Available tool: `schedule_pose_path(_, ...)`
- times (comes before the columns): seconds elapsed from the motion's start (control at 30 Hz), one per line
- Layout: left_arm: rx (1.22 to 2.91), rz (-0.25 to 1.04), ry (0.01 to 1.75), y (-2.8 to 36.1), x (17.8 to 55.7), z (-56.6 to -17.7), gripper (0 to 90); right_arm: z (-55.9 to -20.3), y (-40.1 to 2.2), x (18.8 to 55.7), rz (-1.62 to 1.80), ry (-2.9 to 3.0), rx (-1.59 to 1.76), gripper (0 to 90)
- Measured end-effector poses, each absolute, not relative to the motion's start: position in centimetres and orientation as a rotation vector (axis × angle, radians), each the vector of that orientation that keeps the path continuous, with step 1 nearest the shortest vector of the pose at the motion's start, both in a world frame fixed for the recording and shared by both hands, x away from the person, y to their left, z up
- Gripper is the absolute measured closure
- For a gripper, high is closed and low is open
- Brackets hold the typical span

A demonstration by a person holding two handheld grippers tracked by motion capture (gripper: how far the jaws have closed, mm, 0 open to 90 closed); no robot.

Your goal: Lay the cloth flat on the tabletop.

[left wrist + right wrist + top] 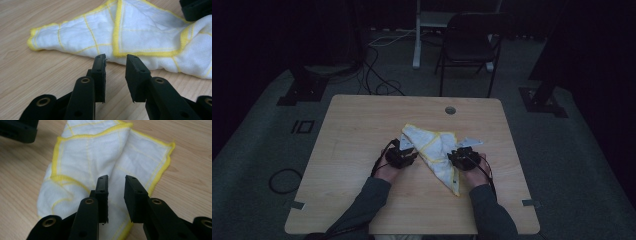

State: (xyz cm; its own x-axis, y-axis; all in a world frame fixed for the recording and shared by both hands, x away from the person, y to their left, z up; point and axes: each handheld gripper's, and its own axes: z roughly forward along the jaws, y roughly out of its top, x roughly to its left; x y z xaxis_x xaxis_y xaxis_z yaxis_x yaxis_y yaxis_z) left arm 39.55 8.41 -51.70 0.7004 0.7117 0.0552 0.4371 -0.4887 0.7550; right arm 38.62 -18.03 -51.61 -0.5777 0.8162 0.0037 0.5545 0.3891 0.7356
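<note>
Cloth (pixel 434 150) is what both hands work around: a white piece with yellow border and thin yellow lines, lying folded and a little crumpled on the wooden table (pixel 352 125), a bit nearer to the person than the middle of it. In the high view it makes a long pointed shape, with one tip toward the person's right forearm and the wider part toward the far side.

On its left side is the left gripper (pixel 408 148), held in the person's left hand (pixel 387 171). In the left gripper view its two black jaws are spread, with an empty gap between them, and their tips (pixel 115 58) stand just in front of the cloth's (pixel 140 32) yellow-bordered fold. I cannot say if the tips touch the fabric; nothing is pinched.

On the other side is the right gripper (pixel 469 147), in the right hand (pixel 477 175). In the right gripper view its jaws are spread too, and the tips (pixel 116 178) hang over the white cloth (pixel 82 157), near a crease running down its middle. No fabric is between the pads.

Beyond the table a dark chair (pixel 469 42) stands on the grey floor, with some cables (pixel 377 75) lying near it.
</note>
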Motion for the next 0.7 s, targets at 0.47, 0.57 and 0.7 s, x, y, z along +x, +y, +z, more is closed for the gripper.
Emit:
schedule_pose_path(0.47, 2.109, 0.396, 0.911, 7.4, 41.2, -51.8, 65.4, -52.9, -18.8, 37.5, 0.992, 2.296, 1.209, 72.9)
schedule_pose_path(0.57, 2.111, 0.389, 0.914, 7.1, 41.6, -51.9, 65.1, -53.3, -19.0, 37.4, 0.994, 2.293, 1.223, 72.6)
schedule_pose_path(0.7, 2.11, 0.371, 0.92, 6.7, 41.8, -52.2, 64.2, -53.7, -19.1, 37.4, 0.985, 2.297, 1.238, 72.3)
